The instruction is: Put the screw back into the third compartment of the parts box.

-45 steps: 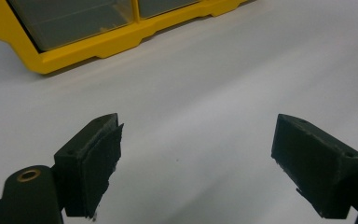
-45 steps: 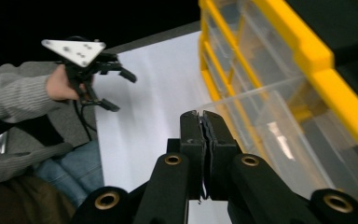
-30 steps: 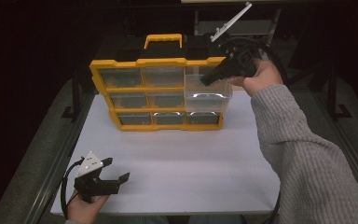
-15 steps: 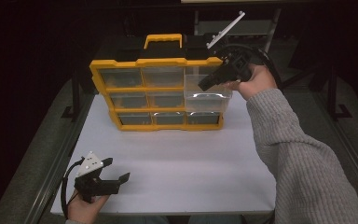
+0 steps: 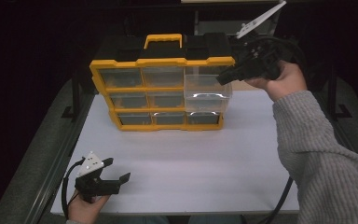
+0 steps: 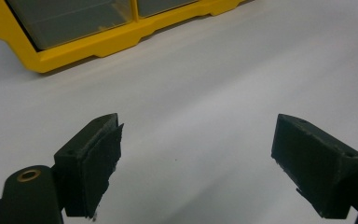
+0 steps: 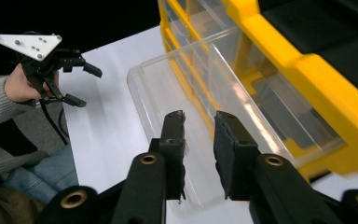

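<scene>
A yellow organizer (image 5: 163, 61) with clear drawers and a black top stands upright at the back of the white tabletop (image 5: 191, 158). Its top-right clear drawer (image 5: 207, 95) sticks out toward me and looks empty. My right gripper (image 5: 223, 78) is at that drawer's upper right corner. In the right gripper view the jaws (image 7: 200, 126) stand narrowly apart over the drawer (image 7: 168, 84) and seem shut on its front wall. My left gripper (image 5: 117, 169) rests low at the front left of the table, open, with nothing between its fingers (image 6: 93, 154). It also appears far off (image 7: 89, 87).
The organizer's yellow frame (image 6: 74, 51) lies ahead of the left gripper across bare white tabletop. Its yellow carry handle (image 5: 164, 39) rises at the back. Dark metal rails (image 5: 74, 93) run along the table's sides. A grey sleeve (image 5: 321, 154) reaches in from the right.
The right hand and its gripper have drifted slightly right and up at the drawer's corner. The left gripper has stayed still.
</scene>
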`<state>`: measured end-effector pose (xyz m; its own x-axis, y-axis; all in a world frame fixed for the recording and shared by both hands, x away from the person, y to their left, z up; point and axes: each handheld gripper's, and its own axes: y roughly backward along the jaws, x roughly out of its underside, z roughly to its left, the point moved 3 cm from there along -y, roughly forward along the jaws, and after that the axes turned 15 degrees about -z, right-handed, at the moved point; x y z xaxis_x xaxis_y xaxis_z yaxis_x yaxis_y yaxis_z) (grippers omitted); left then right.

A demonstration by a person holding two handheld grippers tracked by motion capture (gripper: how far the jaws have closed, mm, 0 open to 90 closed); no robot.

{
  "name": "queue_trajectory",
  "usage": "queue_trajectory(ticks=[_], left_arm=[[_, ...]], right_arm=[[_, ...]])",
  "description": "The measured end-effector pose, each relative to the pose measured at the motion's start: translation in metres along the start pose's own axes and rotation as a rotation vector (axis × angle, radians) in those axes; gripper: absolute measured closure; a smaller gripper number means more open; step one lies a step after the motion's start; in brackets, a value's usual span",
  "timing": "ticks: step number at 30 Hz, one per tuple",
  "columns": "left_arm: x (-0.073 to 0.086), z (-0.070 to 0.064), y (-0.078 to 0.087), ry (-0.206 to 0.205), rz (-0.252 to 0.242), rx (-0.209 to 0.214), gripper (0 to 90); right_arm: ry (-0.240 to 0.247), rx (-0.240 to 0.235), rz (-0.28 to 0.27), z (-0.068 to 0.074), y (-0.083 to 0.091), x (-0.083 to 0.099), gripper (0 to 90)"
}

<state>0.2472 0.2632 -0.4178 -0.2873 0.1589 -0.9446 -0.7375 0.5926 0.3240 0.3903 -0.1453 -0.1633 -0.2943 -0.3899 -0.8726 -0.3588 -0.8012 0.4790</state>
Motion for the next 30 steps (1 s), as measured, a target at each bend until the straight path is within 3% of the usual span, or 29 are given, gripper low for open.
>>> queue_trajectory(ticks=[4,8,13,20,30], left_arm=[[0.0,0.001,0.001,-0.019,0.013,0.002,15.5],[0.0,0.001,0.0,-0.005,0.001,-0.002,15.6],[0.0,0.001,0.0,-0.017,0.007,0.001,15.6],[0.001,0.001,-0.002,-0.01,-0.001,0.002,15.6],[0.001,0.0,-0.002,-0.017,0.008,0.003,15.6]], right_arm=[[-0.002,0.017,-0.026,0.0,0.018,0.006,68.1],[0.0,0.037,-0.041,0.0,0.033,0.014,65.0],[-0.029,0.06,-0.061,-0.002,0.047,0.029,61.5],[-0.042,0.083,-0.076,-0.005,0.051,0.052,57.5],[-0.065,0.098,-0.095,-0.012,0.044,0.093,50.5]])
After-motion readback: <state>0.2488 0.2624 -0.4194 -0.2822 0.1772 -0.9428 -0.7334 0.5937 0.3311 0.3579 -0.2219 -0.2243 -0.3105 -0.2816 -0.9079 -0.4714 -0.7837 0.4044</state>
